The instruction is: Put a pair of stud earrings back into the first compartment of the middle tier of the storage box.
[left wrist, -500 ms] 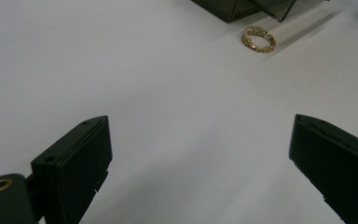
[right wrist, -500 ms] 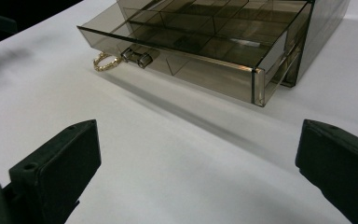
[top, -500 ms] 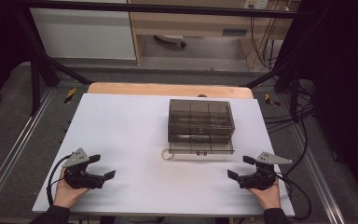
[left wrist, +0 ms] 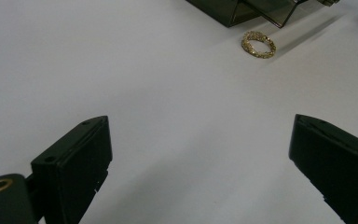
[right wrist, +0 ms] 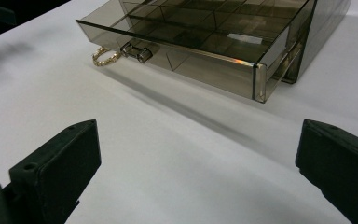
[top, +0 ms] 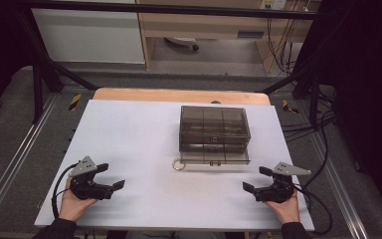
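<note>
Drawer (top: 214, 156) of smoked box (top: 214, 127) stands pulled out; gold ring (top: 178, 164) lies outside, touching its left corner. Left gripper (top: 112, 178) and right gripper (top: 255, 179) rest spread, empty. Stowing, judged, remains.

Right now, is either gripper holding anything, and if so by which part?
Nothing is held. The left gripper and right gripper are both open over the bare table; the gold ring lies untouched beside the open drawer.
</note>
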